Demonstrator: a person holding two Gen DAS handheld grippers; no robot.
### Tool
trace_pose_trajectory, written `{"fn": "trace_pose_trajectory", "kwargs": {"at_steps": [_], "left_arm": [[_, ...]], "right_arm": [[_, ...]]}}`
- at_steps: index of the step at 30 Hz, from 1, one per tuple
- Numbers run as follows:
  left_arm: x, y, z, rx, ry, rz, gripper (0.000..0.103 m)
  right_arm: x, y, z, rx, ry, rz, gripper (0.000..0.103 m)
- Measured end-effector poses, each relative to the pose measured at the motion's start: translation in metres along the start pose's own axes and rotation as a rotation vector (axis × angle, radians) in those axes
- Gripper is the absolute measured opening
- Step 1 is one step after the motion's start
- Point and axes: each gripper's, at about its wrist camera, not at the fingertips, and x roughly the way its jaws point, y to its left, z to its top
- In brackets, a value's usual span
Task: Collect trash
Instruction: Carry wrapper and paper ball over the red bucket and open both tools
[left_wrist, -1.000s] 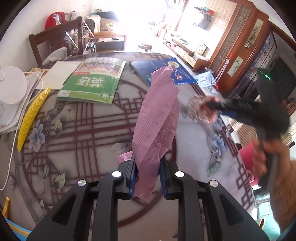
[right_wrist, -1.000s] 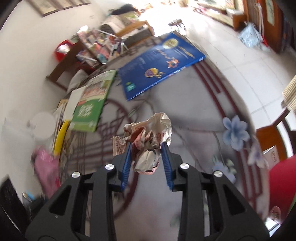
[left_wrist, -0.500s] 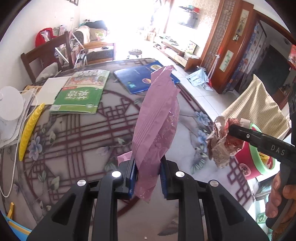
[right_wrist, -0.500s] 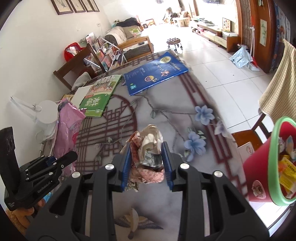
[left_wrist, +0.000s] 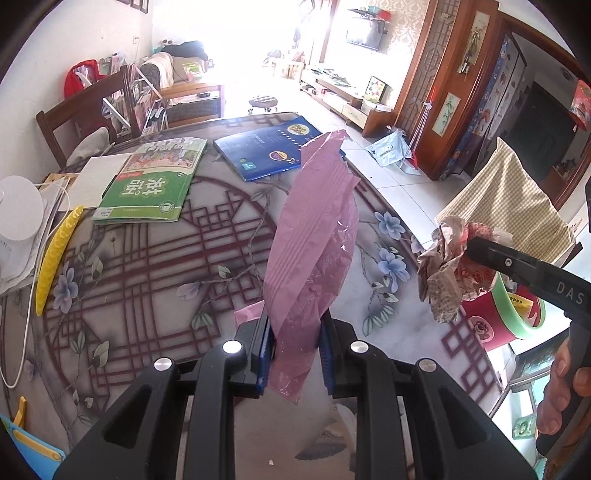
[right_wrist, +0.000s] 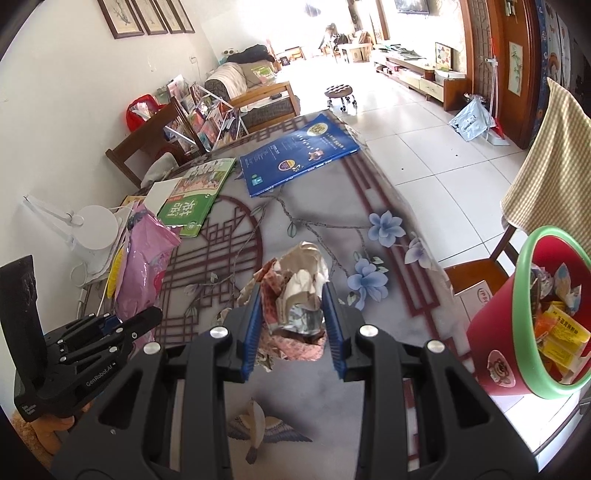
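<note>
Nearest in the left wrist view, the left hand-held gripper is seen clenched on a pink plastic wrapper, which stands upright between the blue pads and rises above the surface. In the right wrist view, the right hand-held gripper is seen clamped on a crumpled wad of paper, held above the surface near its edge. The same wad is shown at the right of the left wrist view, gripped by the black fingers, with part of a hand seen on the handle below.

Just beside the surface's right edge, a red bin with a green rim is placed, and yellow and orange packets and crumpled papers are seen inside it. The held wad is seen just left of the bin's rim, not above its opening. A checked cloth is draped over a chair behind the bin.

The surface is covered by a patterned cloth printed with dark red lattice and blue flowers. Farther along it, a green book and a blue book are laid flat, near each other but apart. A yellow strip and a white lamp base are found at the left edge.

Beyond the surface, a wooden chair is set against the white wall, and framed pictures are hung higher up. A tiled floor, a small round stool and a low wooden cabinet are seen in the bright far room.
</note>
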Motion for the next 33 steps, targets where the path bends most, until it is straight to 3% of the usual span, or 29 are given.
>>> {"fn": "trace_pose_trajectory", "kwargs": {"at_steps": [5, 10, 21, 28, 33], "left_arm": [[-0.001, -0.025, 0.005, 0.019, -0.007, -0.022, 0.019], [0.001, -0.074, 0.015, 0.057, -0.023, -0.088, 0.019], [0.039, -0.229, 0.025, 0.174, 0.018, -0.262, 0.019], [0.066, -0.313, 0.024, 0.272, 0.072, -0.31, 0.019], [0.081, -0.35, 0.031, 0.308, 0.089, -0.322, 0.019]], "right_arm": [[-0.017, -0.018, 0.0, 0.008, -0.026, -0.006, 0.031], [-0.044, -0.053, 0.001, 0.035, -0.058, -0.034, 0.031], [-0.108, -0.19, -0.002, 0.127, -0.099, -0.157, 0.031], [-0.129, -0.262, -0.006, 0.201, -0.108, -0.221, 0.031], [-0.138, -0.294, -0.009, 0.234, -0.105, -0.253, 0.031]]}}
